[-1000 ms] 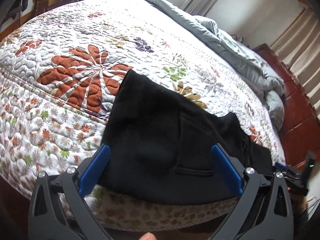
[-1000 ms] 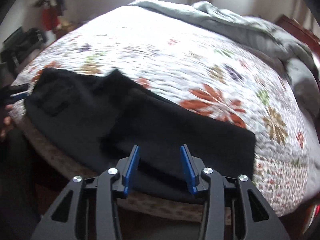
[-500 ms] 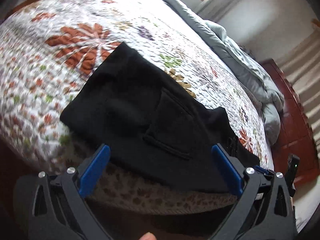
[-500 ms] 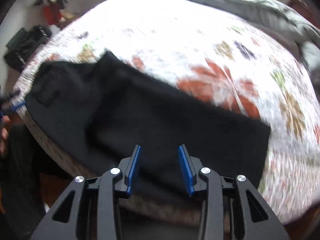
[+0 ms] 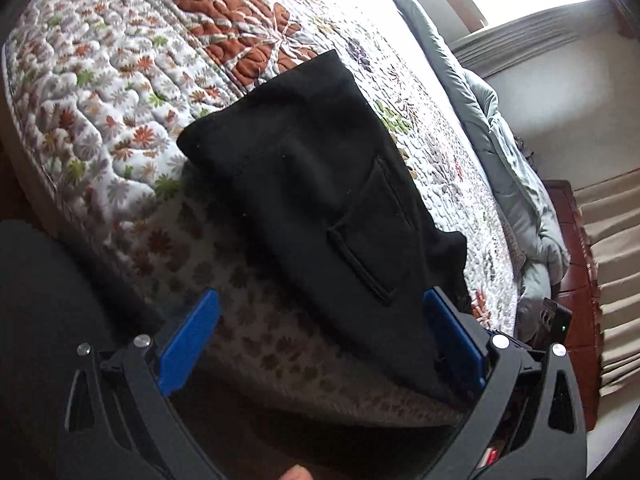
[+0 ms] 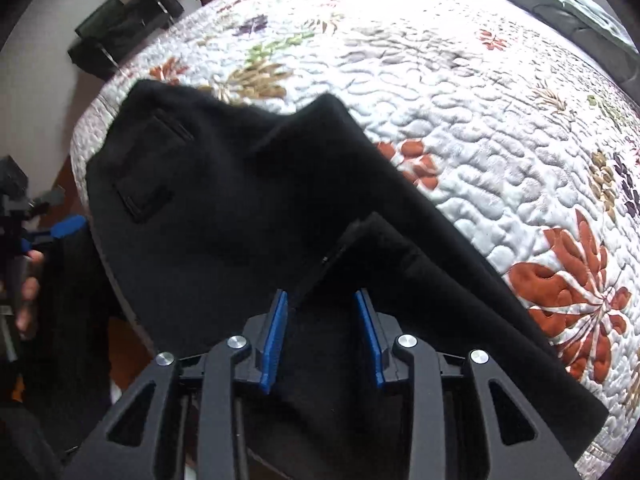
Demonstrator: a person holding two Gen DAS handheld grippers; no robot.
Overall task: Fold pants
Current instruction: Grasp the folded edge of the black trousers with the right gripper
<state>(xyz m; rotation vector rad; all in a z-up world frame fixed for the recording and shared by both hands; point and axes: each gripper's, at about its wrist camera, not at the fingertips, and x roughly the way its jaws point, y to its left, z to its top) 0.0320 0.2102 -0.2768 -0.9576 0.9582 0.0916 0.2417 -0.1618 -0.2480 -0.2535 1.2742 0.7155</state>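
1. Black pants (image 5: pixel 320 184) are lying along the bed (image 5: pixel 120 80) edge, mid-frame, folded lengthwise.
2. Left claw (image 5: pixel 320 340) is hanging wide open over the waist end, gripping nothing.
3. Right claw (image 6: pixel 322 336) is sitting half-spread around a raised cuff, not pinching.
4. Guessing the next move is closing on that cuff and carrying it toward the waist.

The pants (image 5: pixel 320 184) lie on the quilt (image 5: pixel 120 80) along the near edge of the bed, waist end and back pocket (image 5: pixel 372 232) toward the left gripper (image 5: pixel 320 344), a leg end lying beneath the right gripper (image 6: pixel 322 328). Beyond the pants, at the quilt's far side, a bunched comforter (image 5: pixel 516 168) lies. Past the comforter stands a wooden dresser (image 5: pixel 576 272).
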